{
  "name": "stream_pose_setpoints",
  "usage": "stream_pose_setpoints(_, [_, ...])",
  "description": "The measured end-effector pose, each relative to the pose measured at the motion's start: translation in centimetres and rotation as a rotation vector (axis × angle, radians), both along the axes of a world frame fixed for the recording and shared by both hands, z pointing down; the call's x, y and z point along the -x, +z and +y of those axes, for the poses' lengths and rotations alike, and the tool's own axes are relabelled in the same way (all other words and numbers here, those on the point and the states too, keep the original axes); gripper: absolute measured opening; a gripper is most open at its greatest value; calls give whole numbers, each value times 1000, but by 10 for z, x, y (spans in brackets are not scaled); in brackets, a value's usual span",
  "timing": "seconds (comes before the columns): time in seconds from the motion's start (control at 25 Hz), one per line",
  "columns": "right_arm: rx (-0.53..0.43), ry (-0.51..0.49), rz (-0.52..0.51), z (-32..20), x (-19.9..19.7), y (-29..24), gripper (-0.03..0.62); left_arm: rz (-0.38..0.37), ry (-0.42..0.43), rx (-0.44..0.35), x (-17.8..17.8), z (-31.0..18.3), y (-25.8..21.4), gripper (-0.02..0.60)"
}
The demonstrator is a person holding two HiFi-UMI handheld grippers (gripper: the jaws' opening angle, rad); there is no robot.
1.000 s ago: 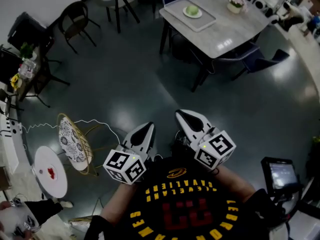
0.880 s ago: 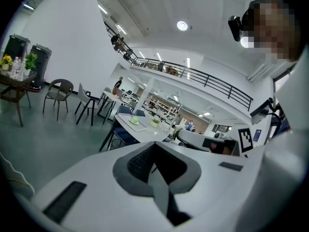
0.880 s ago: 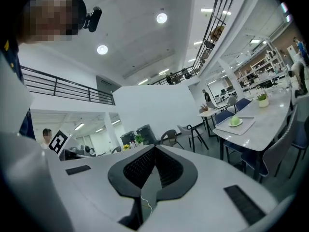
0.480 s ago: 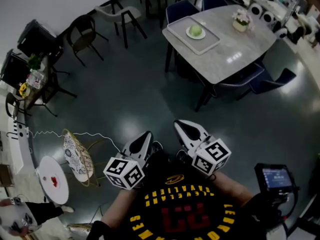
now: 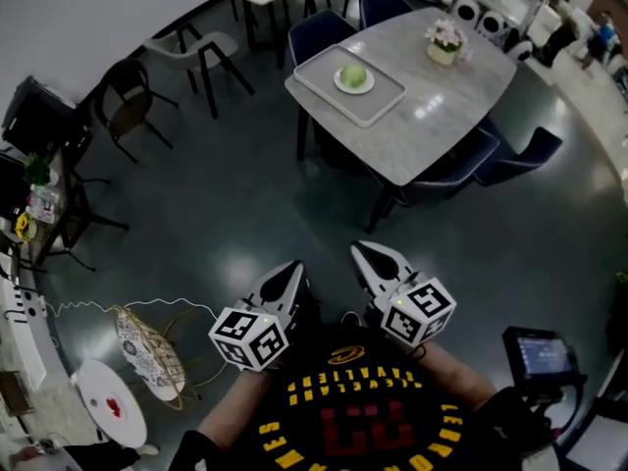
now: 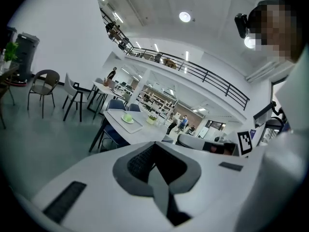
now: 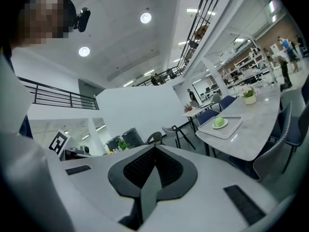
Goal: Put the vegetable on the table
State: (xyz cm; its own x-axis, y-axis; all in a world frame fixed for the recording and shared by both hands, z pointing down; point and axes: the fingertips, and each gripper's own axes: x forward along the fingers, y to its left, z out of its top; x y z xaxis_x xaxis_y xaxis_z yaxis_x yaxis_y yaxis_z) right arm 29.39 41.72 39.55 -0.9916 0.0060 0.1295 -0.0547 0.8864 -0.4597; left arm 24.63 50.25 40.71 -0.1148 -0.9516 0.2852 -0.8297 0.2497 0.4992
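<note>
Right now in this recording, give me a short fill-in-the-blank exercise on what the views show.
1. The green vegetable lies on a ____ inside the tray.
2. The tray rests on the grey ____, near the flower pot.
3. The left claw and right claw each have jaws that are ____ and hold nothing.
Missing words: plate; table; shut.

The person wears a black top (image 5: 365, 405) with a ring of yellow letters and a red print in the middle. The left gripper (image 5: 291, 268) and the right gripper (image 5: 359, 249) are white with dark grey tips. Each has a white cube with black square markers, the left cube (image 5: 249, 337) and the right cube (image 5: 419, 311), maybe with a tiny green light on top.
</note>
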Motion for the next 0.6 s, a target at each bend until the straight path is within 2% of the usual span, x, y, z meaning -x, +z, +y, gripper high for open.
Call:
stream_pose_setpoints(0.2, [-3, 52, 39, -23, 54, -2, 5, 35, 30, -36, 60, -21, -6, 0])
stream_pose_setpoints(0.36, [-51, 56, 76, -29, 99, -6, 5, 19, 21, -56, 114, -32, -14, 0])
stream_pose_setpoints(0.6, [-45, 67, 129, -32, 152, 0, 5, 55, 79, -59, 164, -49, -6, 0])
